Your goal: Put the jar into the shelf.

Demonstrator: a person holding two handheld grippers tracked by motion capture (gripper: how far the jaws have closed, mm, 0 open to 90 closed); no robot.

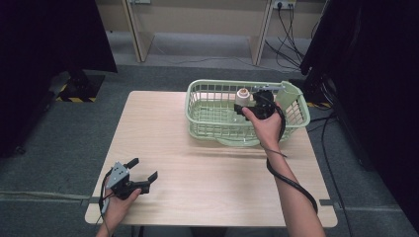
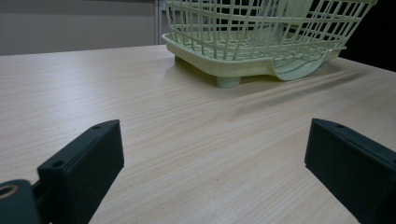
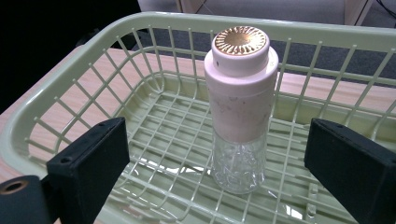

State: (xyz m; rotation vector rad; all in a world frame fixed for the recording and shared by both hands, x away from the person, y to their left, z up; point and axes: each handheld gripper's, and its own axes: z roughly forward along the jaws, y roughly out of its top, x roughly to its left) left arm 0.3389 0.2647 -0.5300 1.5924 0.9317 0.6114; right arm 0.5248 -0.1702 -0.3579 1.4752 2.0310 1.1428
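Note:
A pale green wire basket point(image 1: 207, 118) stands on the far right part of the wooden table point(image 1: 197, 168). Inside it a glass bottle with a pink body and gold-patterned cap point(image 3: 239, 107) stands upright on the basket point(image 3: 116, 37) floor. My right gripper point(image 3: 217, 163) is open, jaws wide on either side of the bottle and not touching it; from above it point(image 1: 249, 106) sits over the basket's near right side beside the bottle point(image 1: 242, 97). My left gripper point(image 1: 141, 173) rests open near the table's front left corner, nothing between its jaws point(image 2: 212, 172), facing the basket point(image 2: 224, 70).
A black cable point(image 1: 291, 182) trails along the right forearm. Dark curtains point(image 1: 44, 39) hang at both sides, and wooden table legs point(image 1: 138, 34) and floor cables point(image 1: 291, 34) lie beyond the table's far edge.

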